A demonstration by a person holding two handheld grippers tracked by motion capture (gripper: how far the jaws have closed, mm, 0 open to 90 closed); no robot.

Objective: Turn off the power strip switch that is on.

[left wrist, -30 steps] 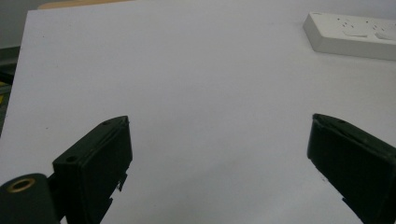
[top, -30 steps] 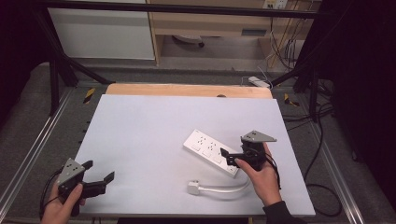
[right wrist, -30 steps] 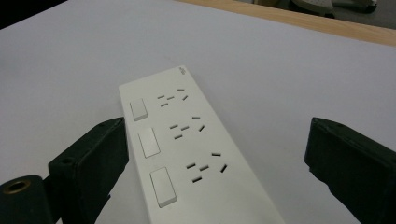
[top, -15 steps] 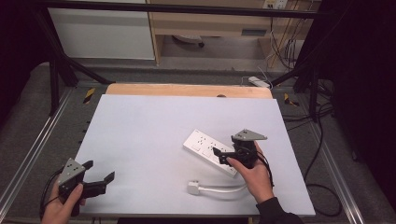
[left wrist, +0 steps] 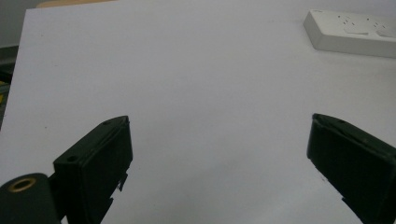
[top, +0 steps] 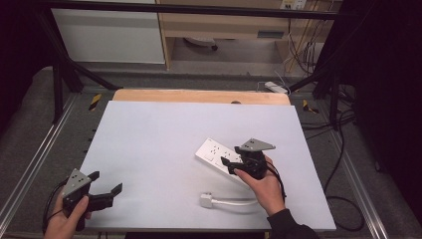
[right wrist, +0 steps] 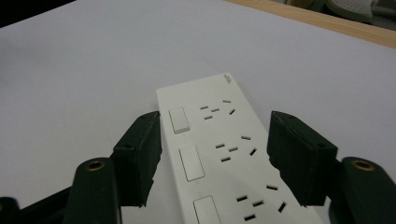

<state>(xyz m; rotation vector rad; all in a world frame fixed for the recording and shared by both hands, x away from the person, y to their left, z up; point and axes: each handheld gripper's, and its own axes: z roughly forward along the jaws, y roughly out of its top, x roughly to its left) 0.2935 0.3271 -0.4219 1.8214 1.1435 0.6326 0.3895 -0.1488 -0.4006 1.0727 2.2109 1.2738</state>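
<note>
Power strip: white power strip (top: 219,154) lies flat on your worktop (top: 164,144), right of centre, set at a slant; three rocker switches and socket holes face up in the right gripper view (right wrist: 219,154).
Cord and plug: its white cord (top: 234,202) curls along the near edge to a white plug (top: 206,200), lying just short of your right hand (top: 263,186).
Right tongs: your right tongs (top: 230,164) straddle the near end of the strip, one jaw at each long side. The jaws have just been closing with the strip between them. In the right gripper view a gap shows at the right-hand jaw; the other jaw sits right at the strip's edge, contact unclear. Not clamped.
Left tongs: your left tongs (top: 105,186) rest at the near left corner of the worktop, jaws wide apart, nothing between them (left wrist: 219,158); well apart from the strip.
Worktop: pale sheet with a wooden strip (top: 199,96) along the far edge.
</note>
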